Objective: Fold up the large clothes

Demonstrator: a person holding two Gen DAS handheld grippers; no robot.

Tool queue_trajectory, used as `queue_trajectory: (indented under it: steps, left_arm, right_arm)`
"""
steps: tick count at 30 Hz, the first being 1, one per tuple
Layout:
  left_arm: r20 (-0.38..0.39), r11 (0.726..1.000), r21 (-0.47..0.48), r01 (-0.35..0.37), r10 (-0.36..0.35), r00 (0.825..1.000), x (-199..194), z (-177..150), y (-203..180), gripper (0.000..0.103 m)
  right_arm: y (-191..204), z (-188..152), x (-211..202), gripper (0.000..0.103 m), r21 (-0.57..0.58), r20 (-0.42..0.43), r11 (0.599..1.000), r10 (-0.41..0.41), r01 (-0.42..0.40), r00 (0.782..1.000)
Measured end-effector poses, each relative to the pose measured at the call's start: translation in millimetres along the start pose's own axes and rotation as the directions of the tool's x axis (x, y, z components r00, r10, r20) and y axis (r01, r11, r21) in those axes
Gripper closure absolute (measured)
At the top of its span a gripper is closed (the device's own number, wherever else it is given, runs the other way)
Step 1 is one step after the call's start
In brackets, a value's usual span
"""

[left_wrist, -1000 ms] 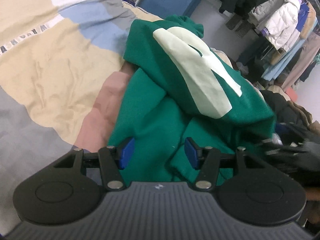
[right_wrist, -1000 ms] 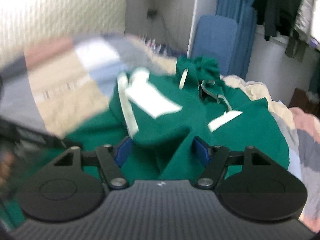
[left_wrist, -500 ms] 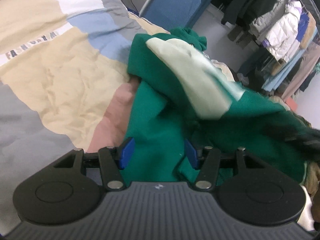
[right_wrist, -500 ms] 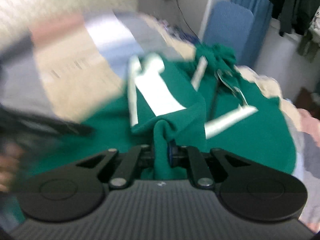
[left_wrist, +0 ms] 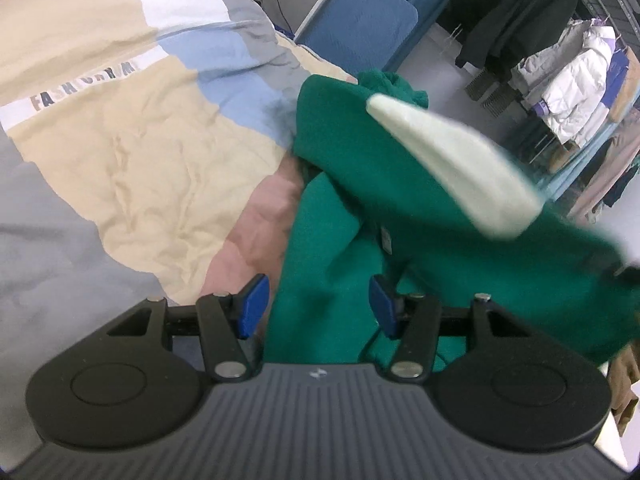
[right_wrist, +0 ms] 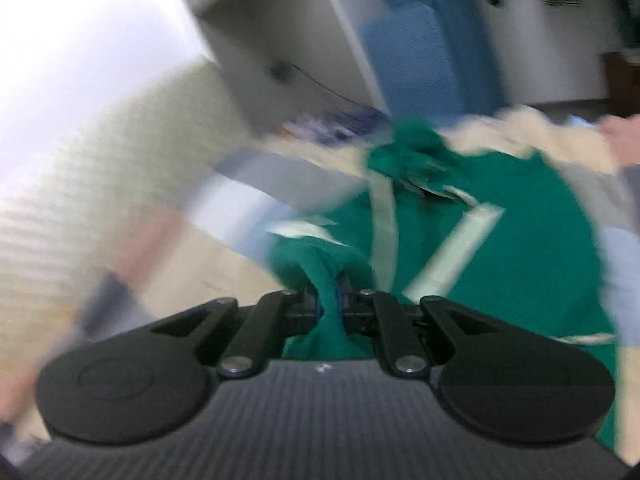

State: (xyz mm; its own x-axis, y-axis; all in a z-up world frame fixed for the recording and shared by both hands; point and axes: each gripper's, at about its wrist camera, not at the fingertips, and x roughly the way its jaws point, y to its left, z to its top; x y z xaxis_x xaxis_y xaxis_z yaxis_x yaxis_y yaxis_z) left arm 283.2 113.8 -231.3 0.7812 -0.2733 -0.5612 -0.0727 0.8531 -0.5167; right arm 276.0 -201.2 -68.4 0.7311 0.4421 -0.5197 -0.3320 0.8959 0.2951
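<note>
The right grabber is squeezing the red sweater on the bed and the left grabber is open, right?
Not quite: the sweater is green, not red, as the right wrist view shows. The rest holds: the right grabber is pinched shut on a bunch of it over the bed, and the left grabber is open.

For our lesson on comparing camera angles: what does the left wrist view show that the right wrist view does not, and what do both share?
Only the left wrist view shows the open left gripper with green cloth lying loose between its blue pads, the lettered stripe on the bedcover, and a rack of hanging jackets.

Only the right wrist view, which is blurred, shows the right gripper shut on a bunched fold of cloth.

Both show the green sweatshirt with pale patches, the patchwork bedcover and a blue panel.
</note>
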Motion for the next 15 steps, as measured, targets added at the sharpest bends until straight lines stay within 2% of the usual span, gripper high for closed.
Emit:
queue_trajectory:
  steps: [2, 4, 7, 9, 10, 12, 13, 14, 15]
  left_arm:
    - [-0.008, 1.0, 0.01, -0.002, 0.002, 1.0, 3.7, -1.3, 0.2, 0.042]
    - [-0.019, 1.0, 0.017, -0.006, 0.006, 1.0, 8.5, -2.3, 0.0, 0.042]
    - [-0.03, 1.0, 0.028, -0.009, 0.01, 1.0, 17.4, -0.7, -0.8, 0.042]
    - [-0.029, 0.999, 0.039, -0.01, 0.011, 1.0, 22.1, 1.3, -2.2, 0.042]
    - [-0.029, 0.999, 0.041, -0.013, 0.014, 0.999, 24.4, 2.4, -2.5, 0.042]
    - [-0.031, 0.999, 0.05, -0.019, 0.021, 0.999, 29.1, 5.5, -4.4, 0.042]
    - [-0.032, 0.997, 0.071, -0.019, 0.022, 0.999, 32.9, 8.4, -6.8, 0.042]
    - [-0.034, 0.995, 0.1, -0.03, 0.033, 0.999, 37.5, 12.1, -10.5, 0.042]
    - [-0.036, 0.991, 0.13, -0.042, 0.048, 0.998, 42.5, 16.5, -14.6, 0.042]
  right_arm:
    - [-20.7, -12.9, 21.2, 0.093, -0.03, -0.068, 0.996, -0.089, 0.087, 0.994]
    - [-38.3, -23.2, 38.8, 0.093, -0.045, -0.116, 0.984, -0.174, 0.17, 0.978]
    - [-56.3, -36.0, 60.3, 0.092, -0.032, -0.18, 0.979, -0.204, 0.201, 0.962]
    - [-54.6, -37.4, 64.6, 0.089, -0.036, -0.185, 0.976, -0.216, 0.213, 0.959]
    - [-51.3, -36.3, 62.3, 0.084, -0.038, -0.177, 0.976, -0.218, 0.214, 0.96]
    - [-46.9, -31.4, 51.9, 0.061, -0.028, -0.144, 0.98, -0.197, 0.195, 0.97]
    - [-48.5, -27.8, 46.5, 0.037, -0.018, -0.117, 0.982, -0.19, 0.189, 0.975]
    - [-49.2, -26.0, 36.1, 0.023, -0.005, -0.072, 0.983, -0.185, 0.185, 0.98]
    - [-53.4, -22.7, 27.5, 0.022, 0.012, -0.03, 0.985, -0.174, 0.174, 0.984]
